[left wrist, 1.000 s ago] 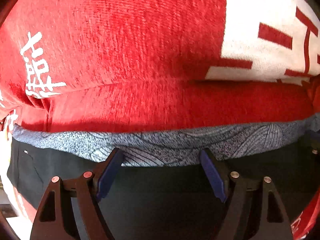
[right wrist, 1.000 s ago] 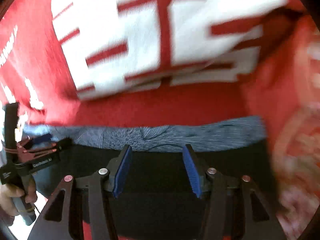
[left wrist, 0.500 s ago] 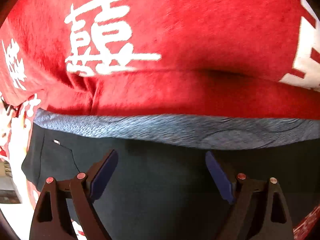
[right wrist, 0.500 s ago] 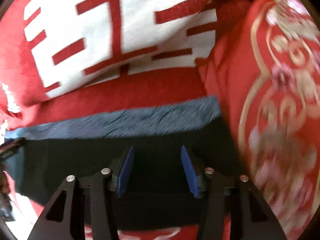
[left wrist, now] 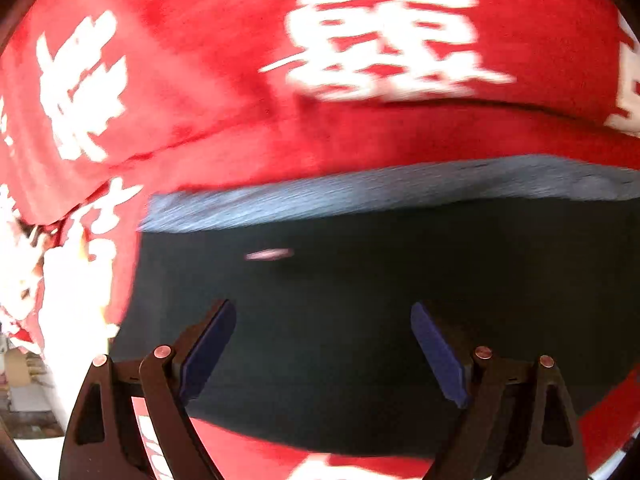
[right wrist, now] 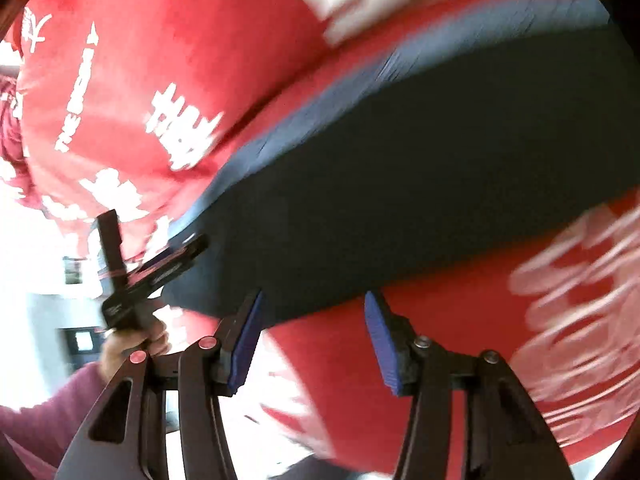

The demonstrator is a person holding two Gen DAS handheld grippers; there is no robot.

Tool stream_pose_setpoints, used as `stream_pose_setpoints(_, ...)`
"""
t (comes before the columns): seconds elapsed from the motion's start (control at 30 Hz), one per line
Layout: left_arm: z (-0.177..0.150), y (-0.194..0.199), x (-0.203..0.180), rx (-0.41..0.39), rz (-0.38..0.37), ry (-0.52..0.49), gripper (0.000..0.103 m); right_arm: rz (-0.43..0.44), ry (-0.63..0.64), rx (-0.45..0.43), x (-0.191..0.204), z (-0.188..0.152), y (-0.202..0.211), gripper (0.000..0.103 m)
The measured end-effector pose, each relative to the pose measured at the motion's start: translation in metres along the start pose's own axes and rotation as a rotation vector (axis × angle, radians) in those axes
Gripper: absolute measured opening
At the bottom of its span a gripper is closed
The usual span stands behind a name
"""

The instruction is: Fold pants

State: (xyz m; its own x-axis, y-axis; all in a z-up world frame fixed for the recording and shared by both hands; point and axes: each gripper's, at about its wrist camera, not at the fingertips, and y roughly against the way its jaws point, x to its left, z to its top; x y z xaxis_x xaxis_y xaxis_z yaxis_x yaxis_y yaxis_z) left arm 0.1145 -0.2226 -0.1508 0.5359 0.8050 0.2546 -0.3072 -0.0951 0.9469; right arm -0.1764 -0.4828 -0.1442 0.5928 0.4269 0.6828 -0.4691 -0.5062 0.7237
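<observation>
The folded dark pants (left wrist: 360, 300) lie flat on a red blanket (left wrist: 200, 80), with a grey-blue patterned band (left wrist: 360, 192) along their far edge. My left gripper (left wrist: 322, 306) hangs open and wide above the dark cloth near its left end, with nothing between its pads. In the right wrist view the pants (right wrist: 400, 184) run slantwise. My right gripper (right wrist: 314, 296) is open just before their near edge and holds nothing. The left gripper (right wrist: 188, 252) shows at the pants' left corner, held by a hand (right wrist: 136, 344).
The red blanket with white characters (right wrist: 120, 92) surrounds the pants on all sides. A red cloth with a pale pattern (right wrist: 580, 300) lies to the right. Past the blanket's left edge is bright room floor (right wrist: 40, 272). A maroon sleeve (right wrist: 48, 416) is at the lower left.
My left gripper slid left along the pants and back from the grey band. My right gripper swung right, then rolled and swung back left to the pants' near edge.
</observation>
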Motion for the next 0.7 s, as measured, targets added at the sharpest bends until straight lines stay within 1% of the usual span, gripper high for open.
stream_pose_setpoints(0.07, -0.007, -0.014, 0.029, 0.025, 0.029, 0.031, 0.090, 0.026, -0.021, 0.031, 0.007, -0.011, -0.028, 0.056)
stream_pose_setpoints(0.13, -0.019, -0.035, 0.059, 0.055, 0.036, 0.081, 0.090, 0.069, -0.049, 0.061, 0.013, -0.014, -0.062, 0.056)
stream_pose_setpoints(0.17, -0.022, -0.046, 0.069, 0.055, 0.002, 0.104, 0.097, 0.087, -0.054, 0.064, 0.015, -0.016, -0.072, 0.056)
stream_pose_setpoints(0.2, -0.029, -0.051, 0.079, 0.032, -0.045, 0.139, 0.100, 0.103, -0.055, 0.060, 0.018, -0.016, -0.079, 0.056)
stream_pose_setpoints(0.23, -0.032, -0.054, 0.082, 0.024, -0.070, 0.142, 0.101, 0.120, -0.055, 0.052, 0.021, -0.017, -0.083, 0.057)
stream_pose_setpoints(0.33, -0.034, -0.052, 0.078, 0.001, -0.058, 0.105, 0.101, 0.143, -0.062, 0.049, 0.022, -0.014, -0.087, 0.057)
stream_pose_setpoints(0.37, -0.035, -0.052, 0.078, 0.000, -0.064, 0.110, 0.101, 0.151, -0.060, 0.050, 0.024, -0.014, -0.078, 0.057)
stream_pose_setpoints(0.47, -0.037, -0.048, 0.077, -0.013, -0.081, 0.111, 0.102, 0.155, -0.060, 0.053, 0.026, -0.013, -0.078, 0.057)
stream_pose_setpoints(0.53, -0.033, -0.054, 0.082, -0.018, -0.083, 0.108, 0.102, 0.161, -0.081, 0.049, 0.023, -0.010, -0.076, 0.057)
stream_pose_setpoints(0.6, -0.033, -0.052, 0.080, -0.013, -0.084, 0.107, 0.102, 0.156, -0.095, 0.074, 0.025, -0.002, -0.087, 0.057)
stream_pose_setpoints(0.63, -0.033, -0.052, 0.079, -0.009, -0.084, 0.105, 0.102, 0.152, -0.109, 0.098, 0.024, -0.003, -0.088, 0.057)
stream_pose_setpoints(0.7, -0.032, -0.054, 0.081, -0.007, -0.085, 0.100, 0.102, 0.146, -0.109, 0.103, 0.027, -0.006, -0.085, 0.057)
